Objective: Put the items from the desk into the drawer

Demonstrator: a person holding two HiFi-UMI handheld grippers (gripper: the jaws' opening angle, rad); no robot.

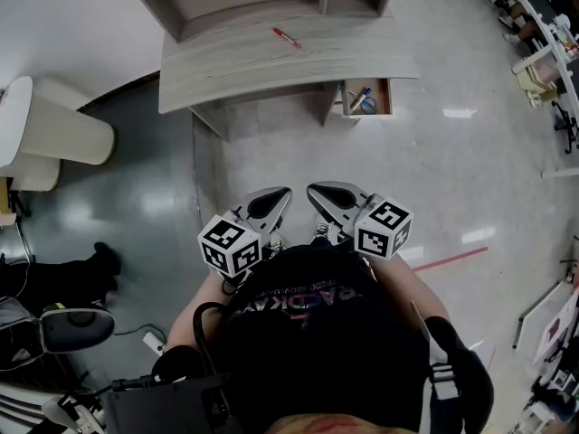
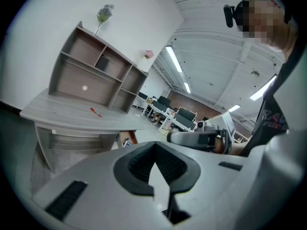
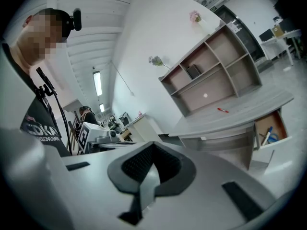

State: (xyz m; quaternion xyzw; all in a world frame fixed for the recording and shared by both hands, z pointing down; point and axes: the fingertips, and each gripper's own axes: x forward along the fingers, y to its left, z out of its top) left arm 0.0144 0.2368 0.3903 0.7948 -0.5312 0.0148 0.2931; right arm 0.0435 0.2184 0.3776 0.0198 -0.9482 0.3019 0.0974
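Two grippers, left [image 1: 280, 197] and right [image 1: 317, 193], are held side by side before the person's chest, jaws closed on nothing, well apart from the grey desk [image 1: 226, 66]. One red pen [image 1: 287, 38] lies on the desktop. One open drawer [image 1: 387, 98] under its right end holds something blue.

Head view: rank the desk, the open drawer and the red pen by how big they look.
Largest is the desk, then the open drawer, then the red pen. All three lie at a similar distance from the camera, so the order is safe.

The person wears a black lettered shirt [image 1: 326, 333]
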